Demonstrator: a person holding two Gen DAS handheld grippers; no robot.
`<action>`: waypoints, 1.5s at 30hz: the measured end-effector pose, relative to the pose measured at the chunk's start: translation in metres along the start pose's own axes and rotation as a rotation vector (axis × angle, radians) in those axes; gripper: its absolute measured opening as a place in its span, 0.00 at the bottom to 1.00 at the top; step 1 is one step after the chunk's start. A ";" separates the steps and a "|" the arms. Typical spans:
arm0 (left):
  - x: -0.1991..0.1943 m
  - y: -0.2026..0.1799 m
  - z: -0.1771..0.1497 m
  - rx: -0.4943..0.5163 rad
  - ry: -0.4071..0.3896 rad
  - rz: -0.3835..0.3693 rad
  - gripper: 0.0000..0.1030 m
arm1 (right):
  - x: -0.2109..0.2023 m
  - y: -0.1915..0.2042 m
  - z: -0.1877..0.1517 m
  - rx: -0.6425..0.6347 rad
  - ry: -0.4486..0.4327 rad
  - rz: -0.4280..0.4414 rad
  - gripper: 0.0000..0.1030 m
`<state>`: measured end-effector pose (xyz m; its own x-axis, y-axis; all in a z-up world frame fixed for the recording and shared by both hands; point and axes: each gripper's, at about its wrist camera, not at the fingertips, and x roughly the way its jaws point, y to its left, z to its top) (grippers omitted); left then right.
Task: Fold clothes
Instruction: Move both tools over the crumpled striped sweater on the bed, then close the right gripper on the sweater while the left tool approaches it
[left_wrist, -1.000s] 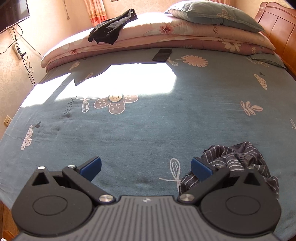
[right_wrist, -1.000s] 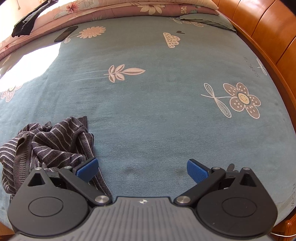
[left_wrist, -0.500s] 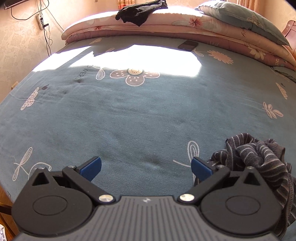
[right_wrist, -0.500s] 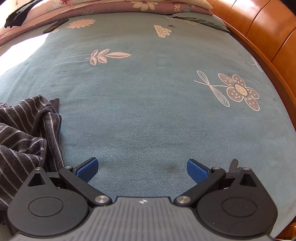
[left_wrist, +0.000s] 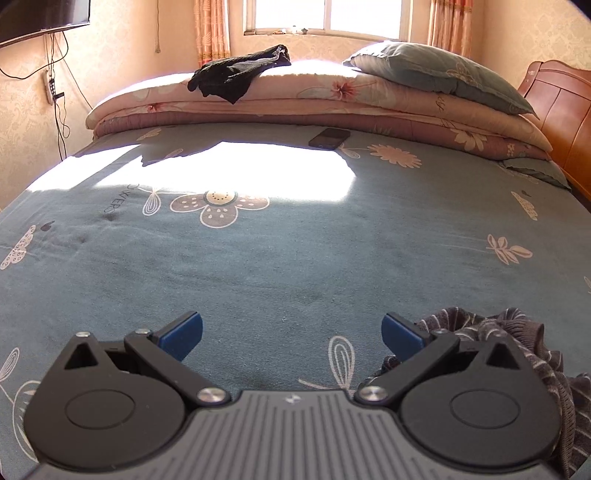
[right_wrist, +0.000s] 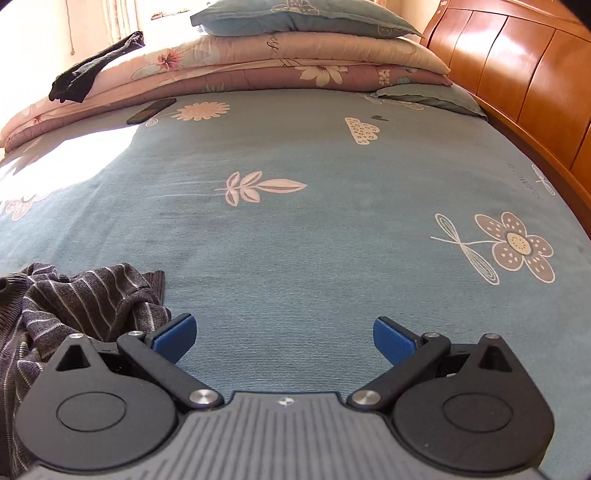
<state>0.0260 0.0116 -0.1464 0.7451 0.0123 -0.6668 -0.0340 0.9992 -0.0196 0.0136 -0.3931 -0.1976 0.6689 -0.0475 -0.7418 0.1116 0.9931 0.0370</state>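
Both grippers released, fingers spread wide, nothing held. Left gripper (left_wrist: 291, 330) and right gripper (right_wrist: 284, 334) hover low over the bed (right_wrist: 314, 229), flanking the striped garment (right_wrist: 85, 299). It sits crumpled at 4 o'clock in the left view and 8 o'clock in the right, so between the two. Likely staged to pinch opposite edges and spread it flat first. Black garment (left_wrist: 240, 72) on the quilts at 12 o'clock, untouched.

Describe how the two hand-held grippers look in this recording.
Both match: the left hand-held gripper and right hand-held gripper have black linkage arms with silver pivot screws, round black housings, blue finger pads, and a ribbed grey body with a small logo.
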 end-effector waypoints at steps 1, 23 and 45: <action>-0.003 0.000 -0.002 -0.002 -0.015 -0.006 1.00 | -0.004 0.002 -0.001 -0.002 -0.034 0.009 1.00; -0.162 -0.044 -0.088 0.103 -0.240 -0.153 1.00 | -0.208 0.045 -0.114 -0.502 -0.604 0.014 1.00; -0.160 0.009 -0.120 0.066 -0.289 -0.122 0.98 | -0.155 0.137 -0.149 -0.392 -0.179 0.392 0.71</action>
<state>-0.1736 0.0143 -0.1299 0.8999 -0.1075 -0.4227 0.1037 0.9941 -0.0319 -0.1845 -0.2333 -0.1772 0.7231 0.3485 -0.5963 -0.4270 0.9042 0.0106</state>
